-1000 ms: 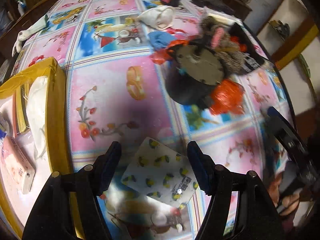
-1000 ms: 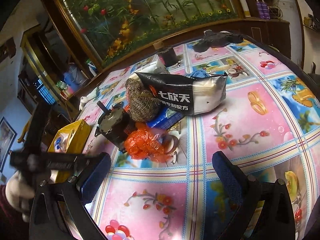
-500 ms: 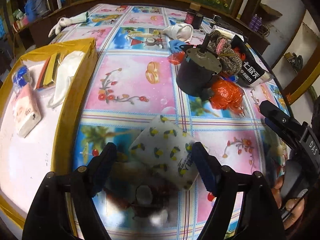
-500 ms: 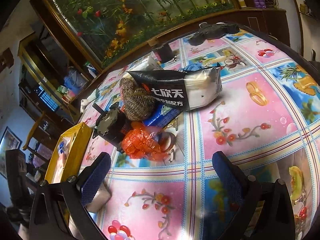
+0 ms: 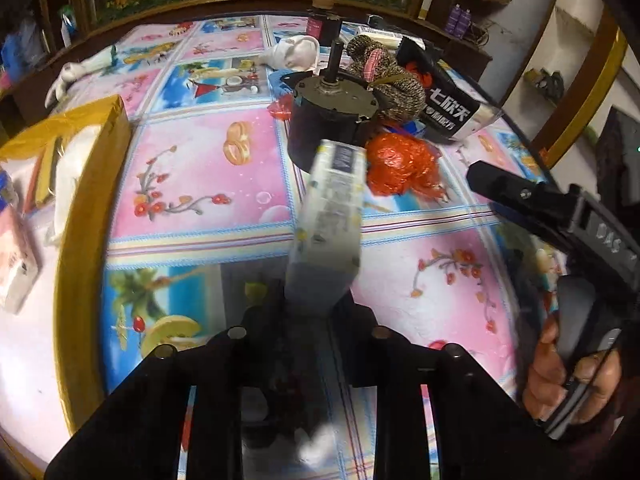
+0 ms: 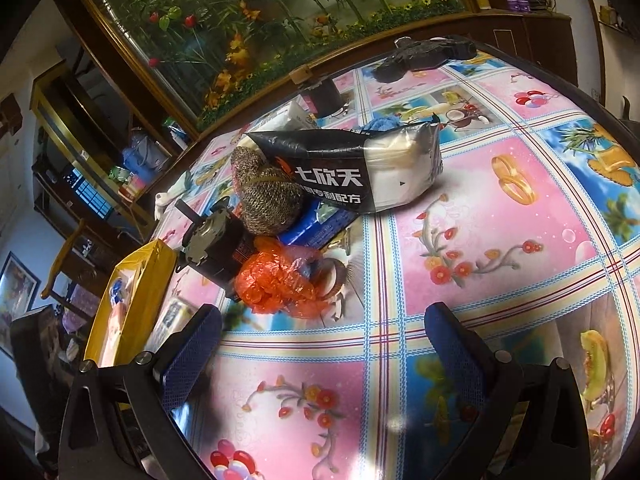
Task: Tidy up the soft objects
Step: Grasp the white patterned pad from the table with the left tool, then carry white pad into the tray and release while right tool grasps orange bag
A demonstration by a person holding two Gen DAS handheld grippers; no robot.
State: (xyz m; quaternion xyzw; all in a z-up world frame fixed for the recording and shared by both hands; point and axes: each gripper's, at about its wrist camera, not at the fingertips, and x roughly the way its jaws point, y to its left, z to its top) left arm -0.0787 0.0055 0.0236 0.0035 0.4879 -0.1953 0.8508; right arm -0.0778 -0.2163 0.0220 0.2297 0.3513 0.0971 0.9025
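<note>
Tissue pack [image 5: 330, 216] stood on edge above the tablecloth [image 5: 200, 184], pinched as the left gripper [image 5: 316, 300] closed on it; the right gripper [image 6: 320, 344] hung spread and empty near the orange bag [image 6: 276, 280].

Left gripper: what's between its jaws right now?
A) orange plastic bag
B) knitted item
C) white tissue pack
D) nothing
C: the left gripper is closing on the white tissue pack, which sticks up from between its fingers, while the orange plastic bag and the knitted item lie on the table beyond it.
</note>
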